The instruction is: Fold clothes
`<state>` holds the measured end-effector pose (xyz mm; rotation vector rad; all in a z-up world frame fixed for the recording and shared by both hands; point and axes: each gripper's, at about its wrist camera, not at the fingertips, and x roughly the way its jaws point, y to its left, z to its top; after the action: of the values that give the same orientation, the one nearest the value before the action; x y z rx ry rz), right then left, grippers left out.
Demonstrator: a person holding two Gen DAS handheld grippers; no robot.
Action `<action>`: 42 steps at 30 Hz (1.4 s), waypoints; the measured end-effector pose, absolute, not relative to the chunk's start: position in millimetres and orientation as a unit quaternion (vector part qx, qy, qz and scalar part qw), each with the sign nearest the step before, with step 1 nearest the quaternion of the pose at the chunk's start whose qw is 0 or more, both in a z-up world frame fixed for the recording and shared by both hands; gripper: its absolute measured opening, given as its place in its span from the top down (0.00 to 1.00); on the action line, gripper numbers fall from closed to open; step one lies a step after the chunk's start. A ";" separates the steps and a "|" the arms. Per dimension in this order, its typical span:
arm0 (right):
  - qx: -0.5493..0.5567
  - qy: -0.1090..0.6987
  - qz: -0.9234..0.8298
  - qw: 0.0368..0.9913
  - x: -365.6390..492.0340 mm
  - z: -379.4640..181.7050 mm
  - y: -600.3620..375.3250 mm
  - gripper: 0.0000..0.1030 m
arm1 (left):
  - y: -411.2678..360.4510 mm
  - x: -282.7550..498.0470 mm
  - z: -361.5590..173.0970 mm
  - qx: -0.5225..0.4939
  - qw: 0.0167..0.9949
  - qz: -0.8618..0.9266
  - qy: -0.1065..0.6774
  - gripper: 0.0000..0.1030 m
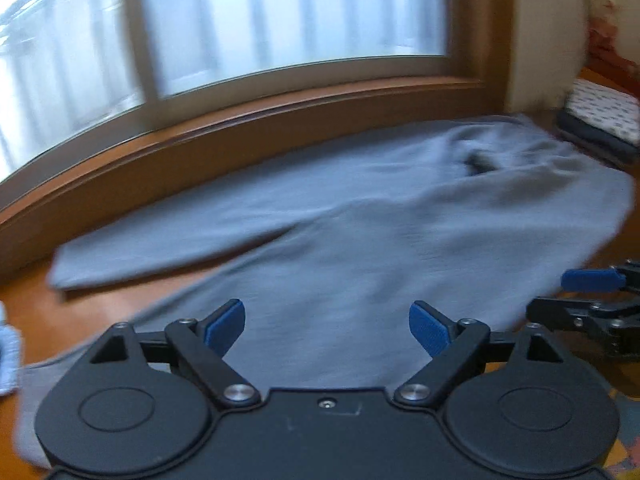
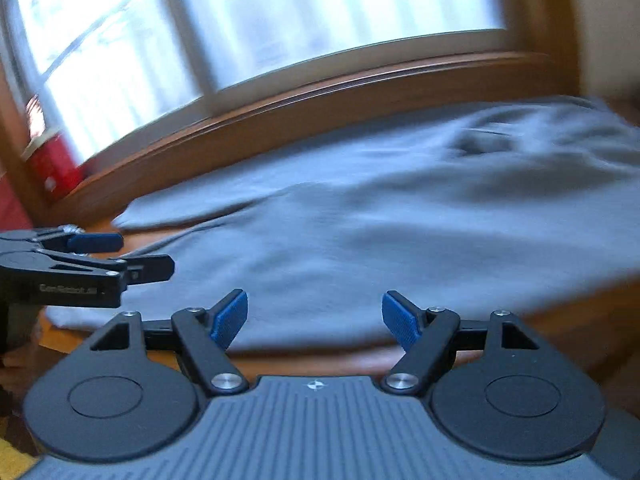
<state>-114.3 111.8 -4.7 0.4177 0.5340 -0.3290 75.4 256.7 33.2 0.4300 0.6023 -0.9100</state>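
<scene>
Fabric fills the left wrist view, a grey garment (image 1: 360, 240) spread on the wooden floor (image 1: 100, 316) below the window (image 1: 240, 20) beyond the spread, empty left tool (image 1: 326, 328), while the right wrist view shows the right tool (image 2: 315, 318) likewise spread and empty at the garment's near edge.

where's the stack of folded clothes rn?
Left wrist view, far right edge: stack of folded clothes on the wooden floor, beside the spread grey garment.

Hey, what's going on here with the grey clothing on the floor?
A person with a gripper in each hand is folding clothes. A grey garment lies spread on the wooden floor below a window. The left gripper and right gripper are both open over its near edge, holding nothing. Folded clothes are stacked at the far right.
</scene>
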 end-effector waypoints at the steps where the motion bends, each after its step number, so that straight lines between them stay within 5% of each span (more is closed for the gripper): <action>1: 0.206 0.256 -0.171 0.929 -134.9 -5.7 99.3 0.25 | 241.3 60.7 31.8 0.206 0.829 -0.437 0.281 0.14; 9: 0.154 0.269 -0.236 0.921 -214.0 -7.7 15.8 0.25 | 141.6 -15.8 26.3 0.240 0.788 -0.491 0.284 0.14; 23: 0.161 0.272 -0.382 0.868 -236.0 -15.1 -177.7 0.25 | -19.7 -41.5 -1.5 0.248 0.752 -0.541 0.284 0.14; 35: 0.158 0.346 -0.244 0.892 -235.0 -46.6 -280.3 0.25 | -87.9 -99.3 -5.6 0.194 0.781 -0.500 0.319 0.14; 37: 0.161 0.342 -0.209 0.902 -241.2 -45.3 -289.3 0.32 | -102.9 -116.0 -6.6 0.192 0.786 -0.494 0.318 0.14; 39: 0.158 0.343 -0.163 0.912 -245.6 -43.6 -297.2 0.61 | -121.1 -134.8 -10.8 0.203 0.786 -0.492 0.314 0.14; 42: 0.202 0.351 -0.105 0.908 -247.0 -39.6 -315.9 0.69 | -144.4 -162.9 -16.0 0.217 0.786 -0.497 0.297 0.14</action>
<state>-247.0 -315.9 -39.6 0.4163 0.7239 -0.2169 -163.0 -144.4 -16.0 0.4674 0.6413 -1.0710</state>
